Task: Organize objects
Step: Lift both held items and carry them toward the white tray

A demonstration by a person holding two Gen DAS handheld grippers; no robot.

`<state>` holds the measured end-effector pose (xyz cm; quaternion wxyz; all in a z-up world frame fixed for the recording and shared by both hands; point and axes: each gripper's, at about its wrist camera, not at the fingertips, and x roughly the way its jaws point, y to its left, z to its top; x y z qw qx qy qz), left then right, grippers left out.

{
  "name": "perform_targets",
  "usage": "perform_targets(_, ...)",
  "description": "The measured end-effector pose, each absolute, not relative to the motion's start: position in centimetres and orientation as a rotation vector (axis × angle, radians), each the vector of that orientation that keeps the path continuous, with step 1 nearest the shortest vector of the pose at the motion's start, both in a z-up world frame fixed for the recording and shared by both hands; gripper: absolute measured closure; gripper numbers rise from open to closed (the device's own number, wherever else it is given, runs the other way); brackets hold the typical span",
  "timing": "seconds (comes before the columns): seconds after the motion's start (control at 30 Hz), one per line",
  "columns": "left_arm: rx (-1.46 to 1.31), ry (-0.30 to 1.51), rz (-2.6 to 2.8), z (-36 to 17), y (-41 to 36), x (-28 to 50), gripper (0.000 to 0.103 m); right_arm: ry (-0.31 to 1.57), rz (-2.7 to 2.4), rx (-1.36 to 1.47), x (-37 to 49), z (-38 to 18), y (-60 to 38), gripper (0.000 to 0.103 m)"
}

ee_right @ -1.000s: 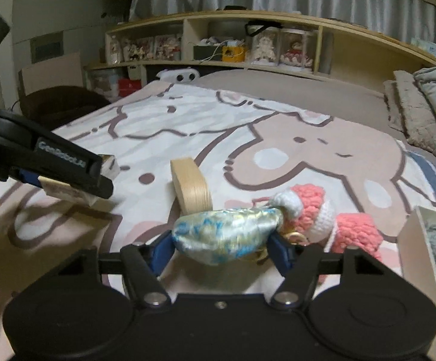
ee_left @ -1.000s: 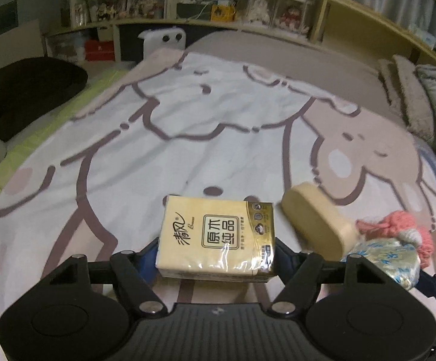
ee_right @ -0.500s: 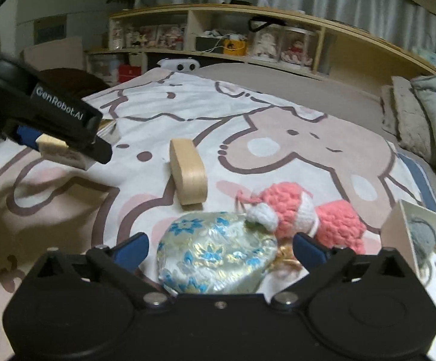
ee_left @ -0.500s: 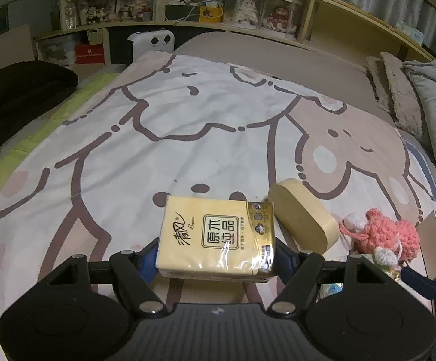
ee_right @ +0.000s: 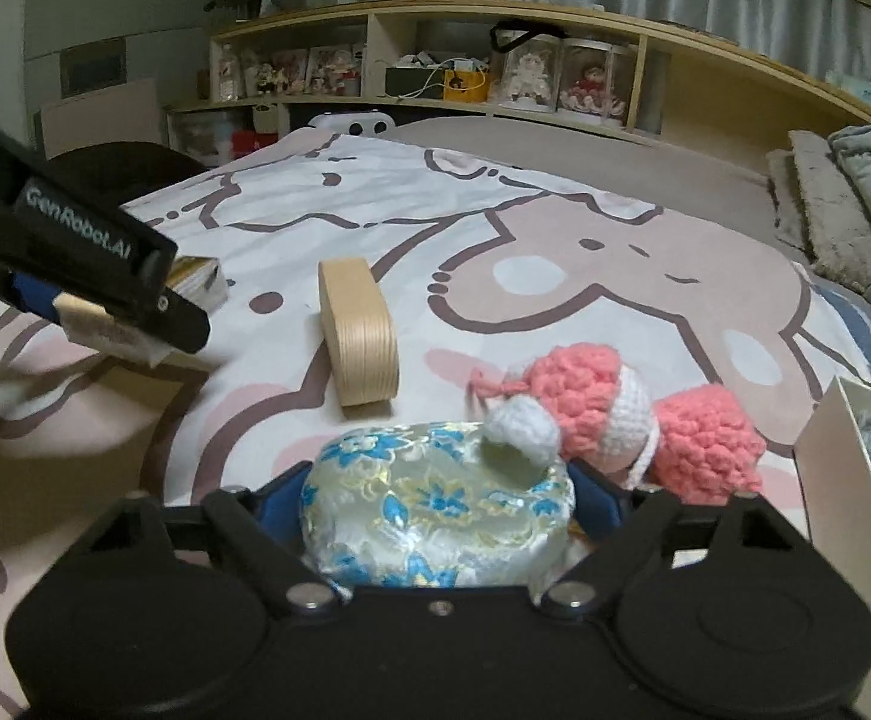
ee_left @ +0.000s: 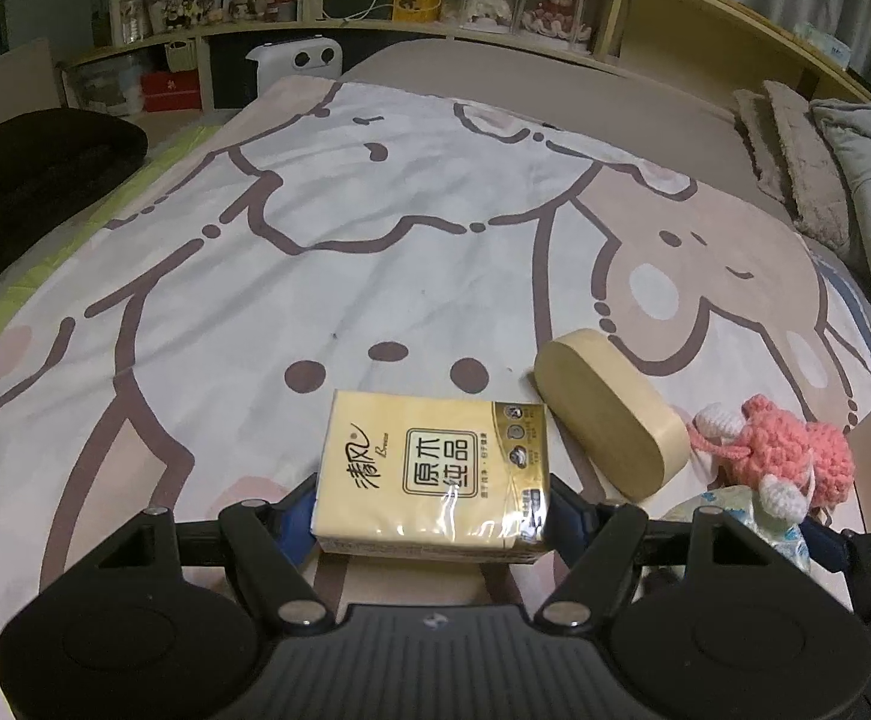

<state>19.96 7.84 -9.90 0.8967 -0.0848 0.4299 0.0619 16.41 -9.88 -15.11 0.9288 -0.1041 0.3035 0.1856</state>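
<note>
My left gripper [ee_left: 432, 510] is shut on a yellow tissue pack [ee_left: 435, 474] and holds it just above the bedspread; it shows at the left of the right wrist view [ee_right: 135, 306]. My right gripper [ee_right: 435, 501] has its jaws closed in against a blue-flowered silk pouch [ee_right: 435, 504] that lies on the bed. A pink crocheted doll [ee_right: 609, 414] lies against the pouch's far right side. A beige oval wooden box [ee_right: 357, 336] stands on edge just beyond; in the left wrist view it [ee_left: 609, 414] is right of the tissue pack.
A white open box [ee_right: 855, 480] with a grey item inside stands at the right edge. The cartoon bedspread [ee_left: 375, 240] stretches ahead. Pillows [ee_left: 825, 168] lie at the far right, a black cushion [ee_left: 33, 180] at the left, and shelves [ee_left: 435, 0] behind.
My right gripper opened on the pouch half a second ago and has now closed in on it again, lower on the bed. My left gripper keeps the tissue pack and has shifted slightly.
</note>
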Motion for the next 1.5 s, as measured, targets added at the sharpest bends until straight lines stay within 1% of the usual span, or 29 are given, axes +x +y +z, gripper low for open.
perform_targets(0.17,-0.187,0.854,0.112,-8.6,7.9,19.6,0.029,0.593,0.383,-0.21,15.5,-13.7,-10.1,0.017)
perform_targets(0.6,-0.187,0.746,0.061,-4.3,7.9,18.2,0.029,0.444,0.335,-0.15,13.7,-6.5,-12.8,0.017)
perform_targets(1.03,-0.149,0.675,-0.01,-1.8,6.4,16.6,0.029,0.442,0.288,-0.052,13.3,-1.9,-16.1,0.017)
perform_targets(1.5,-0.103,0.611,-0.114,0.3,3.2,15.4,0.029,0.447,0.202,-0.053,11.5,0.4,-20.6,0.017)
